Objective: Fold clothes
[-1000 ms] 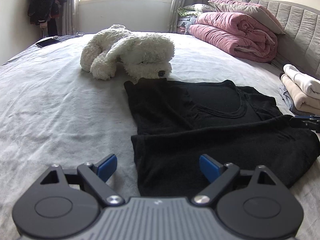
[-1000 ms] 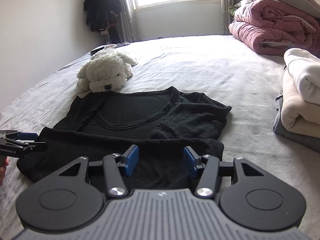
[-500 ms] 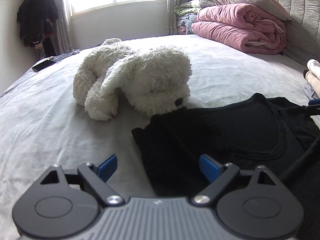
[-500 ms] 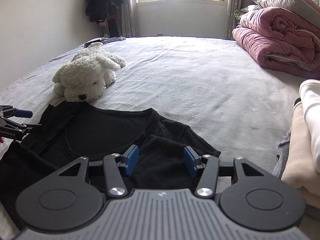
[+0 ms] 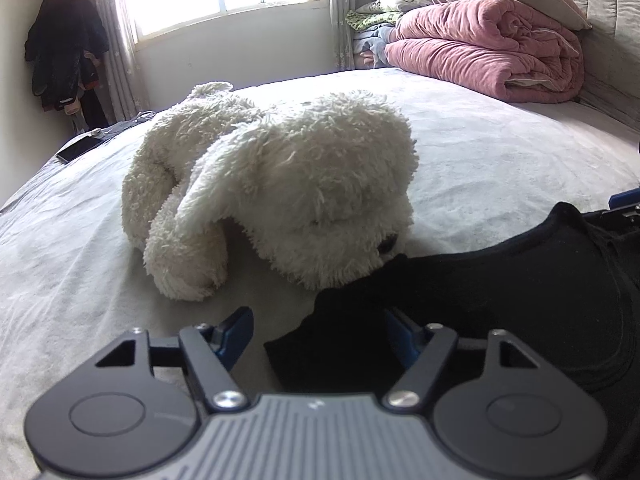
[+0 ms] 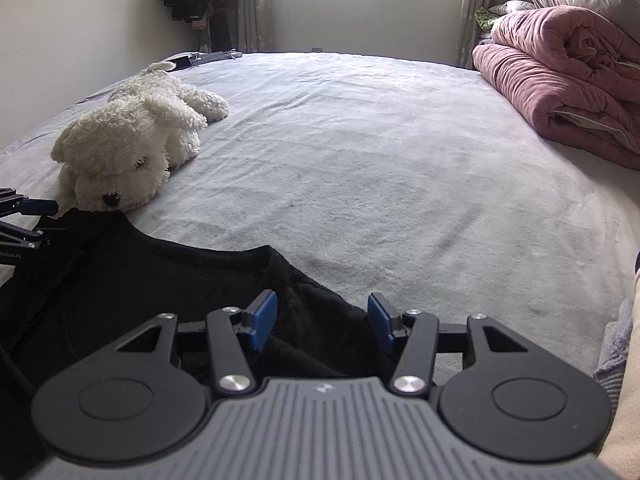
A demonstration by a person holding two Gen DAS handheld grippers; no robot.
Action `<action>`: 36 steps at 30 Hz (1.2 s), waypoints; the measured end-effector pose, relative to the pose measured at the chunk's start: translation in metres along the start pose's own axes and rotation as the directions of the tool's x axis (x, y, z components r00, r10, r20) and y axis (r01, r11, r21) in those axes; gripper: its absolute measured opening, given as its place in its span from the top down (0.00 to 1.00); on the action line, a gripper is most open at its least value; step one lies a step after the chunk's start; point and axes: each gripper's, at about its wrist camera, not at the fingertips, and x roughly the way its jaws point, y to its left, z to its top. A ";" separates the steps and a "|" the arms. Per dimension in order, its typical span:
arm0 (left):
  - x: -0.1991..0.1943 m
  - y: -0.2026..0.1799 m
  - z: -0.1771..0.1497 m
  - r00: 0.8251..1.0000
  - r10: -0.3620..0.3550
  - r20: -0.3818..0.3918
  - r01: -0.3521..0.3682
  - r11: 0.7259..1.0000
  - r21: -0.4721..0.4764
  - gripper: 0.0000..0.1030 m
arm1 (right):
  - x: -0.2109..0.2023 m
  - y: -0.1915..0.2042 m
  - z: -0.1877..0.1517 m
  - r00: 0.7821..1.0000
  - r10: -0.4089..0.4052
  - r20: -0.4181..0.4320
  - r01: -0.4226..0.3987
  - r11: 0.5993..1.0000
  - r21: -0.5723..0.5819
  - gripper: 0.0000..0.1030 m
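A black shirt (image 5: 500, 300) lies flat on the grey bed (image 6: 380, 160), its far left corner touching a white plush dog (image 5: 280, 200). My left gripper (image 5: 318, 332) hovers low over that corner. Its jaws are closing with the corner of cloth between them; the left pad stands clear of the cloth. My right gripper (image 6: 322, 320) is open over the shirt (image 6: 120, 280) at its far right corner, and black cloth lies between and below its blue pads. Each gripper shows at the edge of the other's view: the left gripper (image 6: 24, 216) and the right gripper (image 5: 624, 204).
The plush dog (image 6: 128, 148) sits right behind the shirt's left corner. A rolled pink duvet (image 6: 560, 80) and pillows lie along the headboard at right. Folded clothes (image 6: 624, 380) are stacked at the near right. A phone (image 5: 80, 148) lies at the bed's far left edge.
Both grippers have moved forward over the shirt from its near edge to its far corners, close to the plush dog. The left jaws have narrowed; the right jaws kept their width.
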 end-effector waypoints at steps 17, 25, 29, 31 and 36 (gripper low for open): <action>0.003 -0.020 0.009 1.000 0.015 0.014 -0.016 0.998 0.059 0.95 | 0.014 0.030 0.007 0.997 -0.061 -0.044 0.056 0.991 -0.124 0.97; -0.033 -0.022 0.012 0.997 0.016 0.082 -0.019 0.999 0.044 0.96 | -0.028 0.033 0.014 0.996 -0.080 0.035 0.083 0.989 -0.121 0.97; -0.055 -0.026 0.012 0.995 0.015 0.103 -0.020 0.999 0.049 0.96 | -0.051 0.040 0.012 0.994 -0.084 0.065 0.091 0.988 -0.122 0.97; -0.066 -0.028 0.011 0.994 0.014 0.112 -0.020 0.998 0.054 0.96 | -0.062 0.044 0.010 0.994 -0.082 0.077 0.091 0.988 -0.124 0.97; -0.096 -0.034 0.004 0.991 0.007 0.136 -0.015 0.998 0.060 0.96 | -0.087 0.056 0.001 0.991 -0.085 0.102 0.099 0.986 -0.135 0.97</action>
